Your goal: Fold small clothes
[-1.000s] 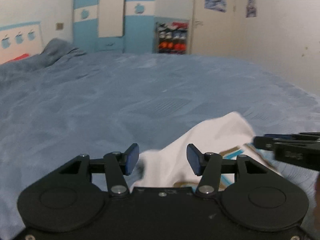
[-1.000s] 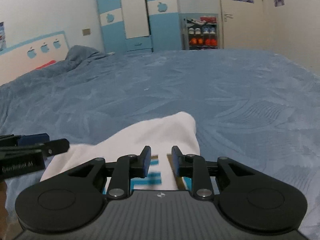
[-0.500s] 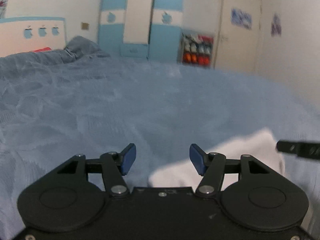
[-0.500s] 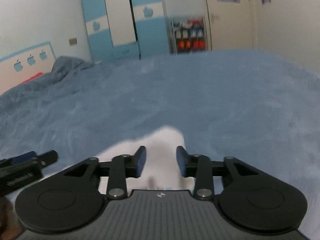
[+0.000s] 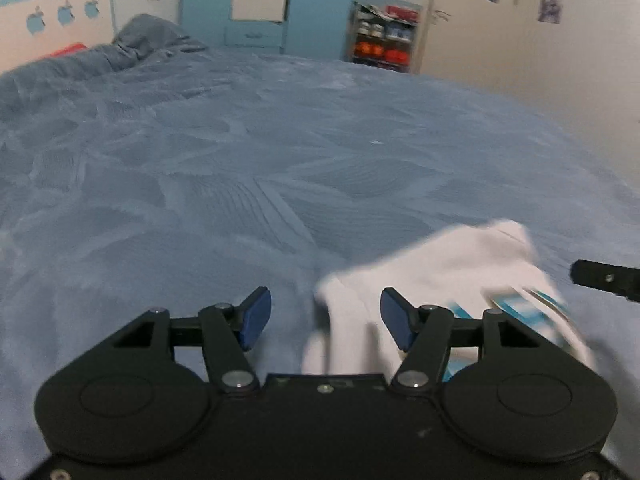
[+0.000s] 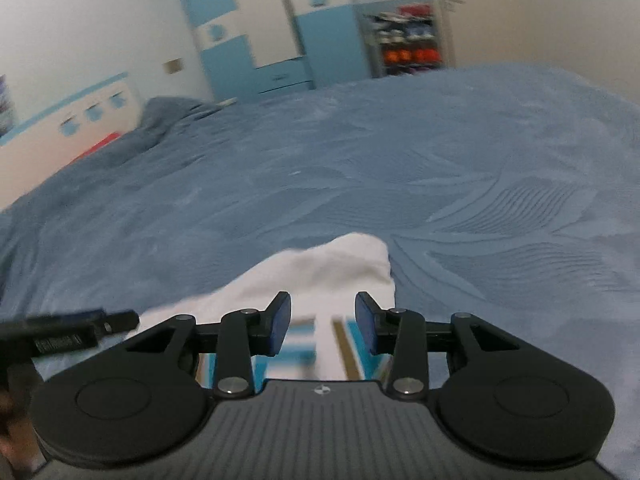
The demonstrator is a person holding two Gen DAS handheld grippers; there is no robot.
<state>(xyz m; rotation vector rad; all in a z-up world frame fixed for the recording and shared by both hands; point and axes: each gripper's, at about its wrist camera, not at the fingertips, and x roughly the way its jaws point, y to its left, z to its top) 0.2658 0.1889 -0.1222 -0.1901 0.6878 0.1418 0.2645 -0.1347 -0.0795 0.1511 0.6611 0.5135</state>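
A small white garment (image 5: 448,276) with blue and gold stripes lies crumpled on the blue bedspread (image 5: 248,176). In the left wrist view it sits at the lower right, its left edge between the fingers of my left gripper (image 5: 325,318), which is open and holds nothing. The right gripper's tip (image 5: 604,278) pokes in at the right edge. In the right wrist view the garment (image 6: 320,276) lies straight ahead, under and beyond my right gripper (image 6: 323,322), which is open above the striped part. The left gripper (image 6: 68,330) shows at the left edge.
The bedspread (image 6: 460,184) stretches far ahead and to both sides. A rumpled pillow (image 5: 148,36) lies at the head of the bed, far left. A blue and white wardrobe (image 5: 260,4) and a shoe rack (image 5: 382,36) stand against the far wall.
Both grippers have drawn back and shifted over the garment. The right gripper has opened wider. The garment has stayed on the bed; the left gripper has stayed open.
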